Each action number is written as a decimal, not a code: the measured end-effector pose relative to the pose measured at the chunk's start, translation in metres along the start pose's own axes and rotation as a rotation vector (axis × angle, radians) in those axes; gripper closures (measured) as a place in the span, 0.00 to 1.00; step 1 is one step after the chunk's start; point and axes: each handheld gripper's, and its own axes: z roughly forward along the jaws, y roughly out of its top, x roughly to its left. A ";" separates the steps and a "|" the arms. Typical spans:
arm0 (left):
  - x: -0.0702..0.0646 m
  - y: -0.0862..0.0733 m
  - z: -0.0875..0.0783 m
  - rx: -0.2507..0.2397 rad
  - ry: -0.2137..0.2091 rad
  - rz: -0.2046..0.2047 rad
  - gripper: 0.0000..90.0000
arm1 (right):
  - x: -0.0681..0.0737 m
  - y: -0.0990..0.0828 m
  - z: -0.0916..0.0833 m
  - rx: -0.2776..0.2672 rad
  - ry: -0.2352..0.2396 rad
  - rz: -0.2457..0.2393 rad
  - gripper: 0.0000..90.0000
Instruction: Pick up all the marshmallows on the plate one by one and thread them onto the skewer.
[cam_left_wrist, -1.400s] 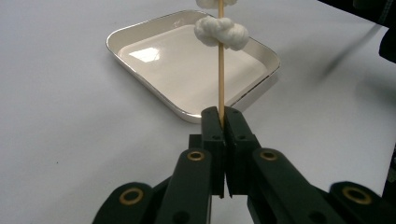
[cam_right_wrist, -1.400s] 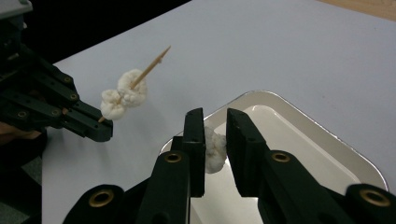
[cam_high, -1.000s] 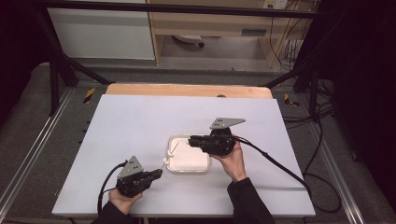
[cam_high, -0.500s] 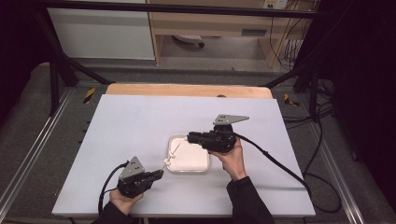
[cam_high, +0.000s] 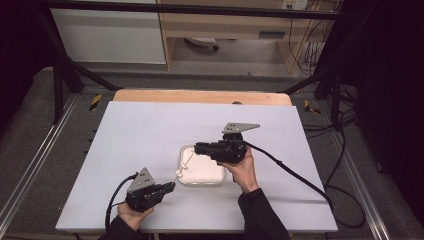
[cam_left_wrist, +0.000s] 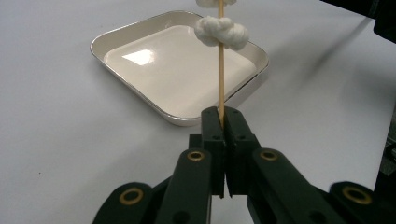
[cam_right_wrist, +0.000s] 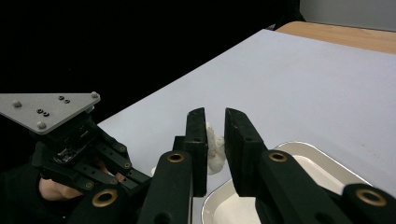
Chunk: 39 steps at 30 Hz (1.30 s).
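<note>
L tool (cam_left_wrist: 223, 122) was pinching the base of a wooden skewer (cam_left_wrist: 220, 70), which rose over the white tray (cam_high: 216, 179) on the counter (cam_high: 150, 130) w/ marshmallows (cam_left_wrist: 221, 31) threaded on it. R tool (cam_right_wrist: 215, 130) hung above the tray, jaws slightly apart around a marshmallow; contact unclear.

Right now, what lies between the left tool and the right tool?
A thin wooden skewer, clamped in the left tool, runs up over the white tray. White marshmallow pieces sit threaded on it, one between the right tool's jaws, seen in both gripper views.
</note>
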 end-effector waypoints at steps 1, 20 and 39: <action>0.000 0.000 0.000 0.000 0.000 0.001 0.98 | 0.000 0.000 0.000 0.001 0.000 0.001 0.89; -0.002 -0.001 0.001 0.012 0.012 0.031 0.98 | -0.003 -0.006 0.009 0.018 0.044 0.034 0.88; -0.002 0.000 0.001 0.005 -0.006 0.049 0.98 | -0.004 -0.009 0.014 -0.009 0.080 0.062 0.85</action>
